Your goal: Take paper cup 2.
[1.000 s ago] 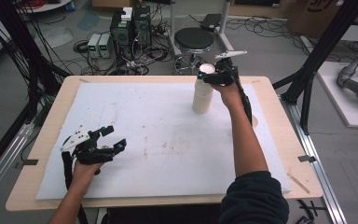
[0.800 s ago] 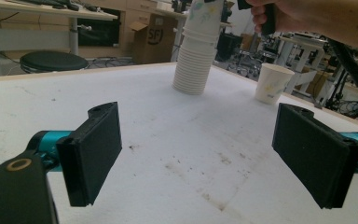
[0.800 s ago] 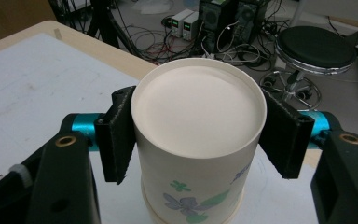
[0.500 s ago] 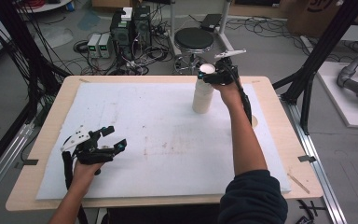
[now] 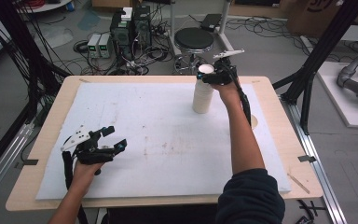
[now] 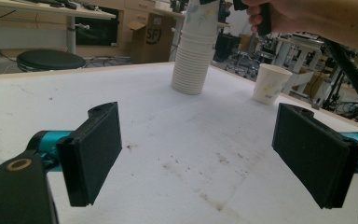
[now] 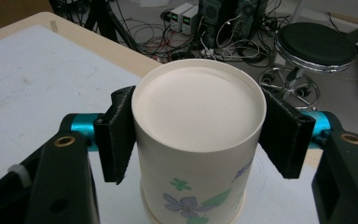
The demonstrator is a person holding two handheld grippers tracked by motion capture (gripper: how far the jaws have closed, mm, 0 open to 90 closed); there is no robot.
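- The right gripper (image 5: 213, 77) is hovering at the far right of the table (image 5: 42, 133), level with the top of a stack of paper cups (image 5: 202, 95), and its two black jaws are pressing on either side of the topmost paper cup (image 7: 198, 140).
- In the right gripper view, that topmost cup is sitting upside down, its flat base facing the camera, with a blue and green flower print showing on its wall; the left pad is lying flat against the cup's side and the right pad is meeting its rim edge.
- The topmost cup is still nested on the cup below it, whose rim is peeking out just underneath.
- The stack is standing upright on the white mat (image 5: 135, 116), toward the far edge and right of the middle.
- In the left gripper view, a single paper cup (image 6: 270, 84) is standing by itself, just to the right of the stack and apart from it.
- The left gripper (image 5: 111, 138) is resting low over the near left part of the mat, well apart from the stack, and its jaws are standing wide apart with nothing between them.
- A round black stool (image 5: 194, 39) is sitting on the floor beyond the far table edge, beside a tangle of cables and electronics boxes (image 5: 130, 28).
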